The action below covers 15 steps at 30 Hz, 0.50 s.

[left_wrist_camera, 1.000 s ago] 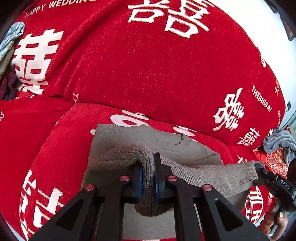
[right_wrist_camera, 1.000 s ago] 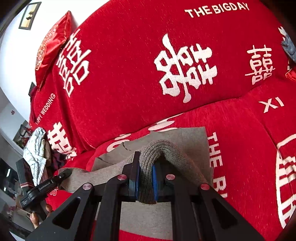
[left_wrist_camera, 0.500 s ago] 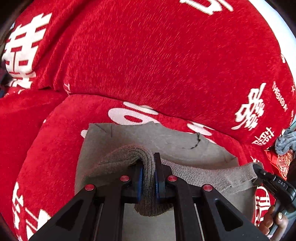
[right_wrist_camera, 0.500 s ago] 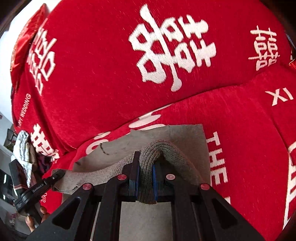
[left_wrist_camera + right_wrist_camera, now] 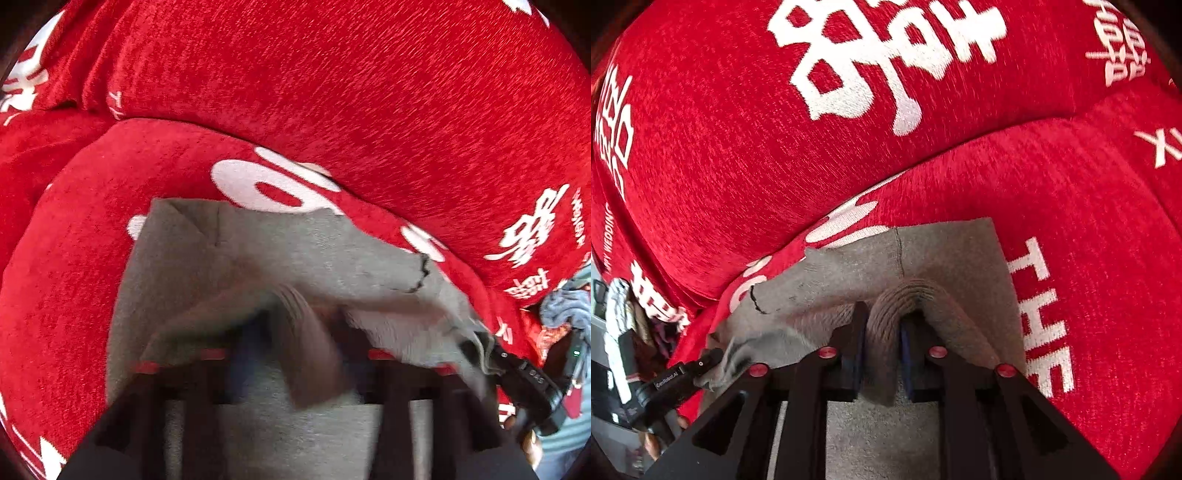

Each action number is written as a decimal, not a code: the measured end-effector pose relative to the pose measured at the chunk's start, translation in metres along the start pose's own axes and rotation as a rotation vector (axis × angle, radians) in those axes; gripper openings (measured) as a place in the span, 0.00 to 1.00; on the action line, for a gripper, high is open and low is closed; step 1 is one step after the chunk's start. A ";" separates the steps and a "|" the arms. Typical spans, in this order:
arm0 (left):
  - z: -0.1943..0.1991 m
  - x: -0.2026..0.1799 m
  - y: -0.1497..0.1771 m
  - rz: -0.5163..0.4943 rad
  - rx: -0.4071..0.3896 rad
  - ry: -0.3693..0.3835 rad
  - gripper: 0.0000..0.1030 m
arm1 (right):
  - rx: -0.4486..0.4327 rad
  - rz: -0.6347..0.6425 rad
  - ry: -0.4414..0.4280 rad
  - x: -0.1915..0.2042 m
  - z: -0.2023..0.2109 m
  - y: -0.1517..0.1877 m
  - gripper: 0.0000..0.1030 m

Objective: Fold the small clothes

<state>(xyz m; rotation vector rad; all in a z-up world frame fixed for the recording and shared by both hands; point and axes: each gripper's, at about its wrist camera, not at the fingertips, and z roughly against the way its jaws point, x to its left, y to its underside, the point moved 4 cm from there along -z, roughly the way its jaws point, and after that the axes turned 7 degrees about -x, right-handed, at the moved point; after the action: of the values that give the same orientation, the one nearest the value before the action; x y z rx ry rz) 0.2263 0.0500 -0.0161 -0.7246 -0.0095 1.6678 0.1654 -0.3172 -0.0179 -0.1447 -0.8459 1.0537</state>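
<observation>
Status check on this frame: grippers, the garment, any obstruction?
Left gripper blurred, hem between its fingers, grip unclear. Right gripper shut on grey garment. Hem lifted over the part lying flat on red sofa. Nothing in the way.

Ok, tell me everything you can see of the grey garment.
The grey garment is a soft knit with a ribbed edge and a small dark mark near one border. It lies partly flat on the red cover, its near edge lifted. The right claw pinches a ribbed fold. The left claw is blurred, fabric draped between its fingers; its grip is unclear.
</observation>
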 end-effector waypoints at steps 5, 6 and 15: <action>0.022 -0.001 -0.007 0.017 -0.087 -0.004 0.99 | -0.042 0.004 -0.007 0.003 0.016 -0.003 0.48; 0.026 0.001 -0.007 0.029 -0.083 0.007 0.99 | -0.073 0.006 -0.006 0.003 0.024 -0.004 0.57; 0.033 -0.023 0.000 -0.158 -0.123 -0.053 0.99 | -0.093 0.309 0.066 0.034 0.036 0.005 0.59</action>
<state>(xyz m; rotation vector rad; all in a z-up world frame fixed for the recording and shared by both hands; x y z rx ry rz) 0.2120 0.0423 0.0202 -0.7519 -0.2032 1.5444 0.1450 -0.2973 0.0229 -0.3964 -0.8296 1.2904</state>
